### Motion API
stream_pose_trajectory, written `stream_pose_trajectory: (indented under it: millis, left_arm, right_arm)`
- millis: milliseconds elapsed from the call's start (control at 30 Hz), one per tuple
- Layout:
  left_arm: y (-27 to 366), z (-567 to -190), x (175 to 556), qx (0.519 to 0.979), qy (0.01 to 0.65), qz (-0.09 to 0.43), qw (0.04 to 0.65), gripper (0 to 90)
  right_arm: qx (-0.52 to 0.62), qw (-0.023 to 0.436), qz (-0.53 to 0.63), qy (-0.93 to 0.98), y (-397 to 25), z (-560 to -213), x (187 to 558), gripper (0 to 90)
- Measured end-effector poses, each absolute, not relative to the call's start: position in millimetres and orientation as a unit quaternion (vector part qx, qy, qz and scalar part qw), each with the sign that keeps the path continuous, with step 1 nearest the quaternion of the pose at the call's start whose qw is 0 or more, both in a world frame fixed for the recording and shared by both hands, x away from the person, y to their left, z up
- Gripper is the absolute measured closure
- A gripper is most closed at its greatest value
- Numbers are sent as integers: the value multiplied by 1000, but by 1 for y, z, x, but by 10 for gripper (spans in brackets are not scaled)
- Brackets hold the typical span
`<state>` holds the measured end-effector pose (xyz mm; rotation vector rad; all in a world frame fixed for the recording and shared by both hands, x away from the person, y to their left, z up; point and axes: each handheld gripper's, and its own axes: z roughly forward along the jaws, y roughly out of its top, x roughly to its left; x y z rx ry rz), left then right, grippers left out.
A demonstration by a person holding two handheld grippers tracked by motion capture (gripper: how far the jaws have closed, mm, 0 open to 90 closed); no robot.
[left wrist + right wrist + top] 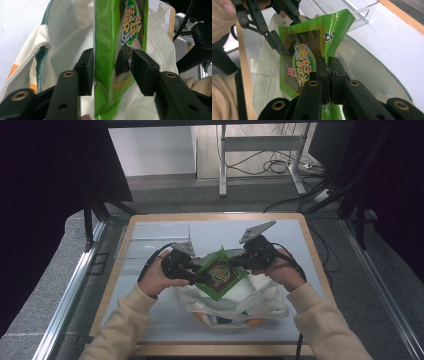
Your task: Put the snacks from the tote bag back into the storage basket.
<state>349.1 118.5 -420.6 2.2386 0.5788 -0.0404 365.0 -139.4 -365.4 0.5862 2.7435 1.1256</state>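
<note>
A: High view first: the green snack packet point(220, 275) hangs in the air above the white cloth bag point(235, 302), which lies on the table point(300, 270) toward its near edge, about midway along it. Why is it held between two tools?

B: As I read it, each does a different job. The right gripper point(329, 65) has its jaws pressed together on the packet's edge, so it carries the weight. In the right gripper view you can see the foil creased where the jaws pinch it.

A: And the left gripper point(112, 68)?

B: Its jaws stand apart, one on each side of the packet. In the left gripper view there is a clear gap on the right side, between pad and foil; the left pad looks to be just against the packet. So it straddles but does not clamp. I take it as steadying or getting ready to take hold.

A: Why keep the packet tilted on a corner?

B: Probably so that it can slide down into the bag's mouth, which is directly below. That is a guess from the layout.

A: The clear plastic tray point(152, 240) at the far left corner?

B: It is well apart from both hands and plays no visible part.
</note>
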Motion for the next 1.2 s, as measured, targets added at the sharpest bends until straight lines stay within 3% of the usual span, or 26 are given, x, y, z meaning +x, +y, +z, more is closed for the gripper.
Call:
stream_pose_trajectory:
  millis: [333,667,733,900,1200]
  left_arm:
    - [123,-421,348,883,232,-26,406,692]
    - [125,-419,346,880,234,-23,412,723]
    - [125,-420,346,880,235,-21,411,723]
    - [126,-421,346,880,237,-18,411,723]
    - [132,-418,346,880,237,-9,412,723]
  right_arm:
    - [175,77,371,909,-135,-365,364,841]
    - [180,79,379,904,-138,-366,363,789]
    - [185,78,384,901,-139,-366,363,737]
    - [228,91,413,877,-148,-366,361,505]
    - [284,80,442,847,-174,-372,353,388]
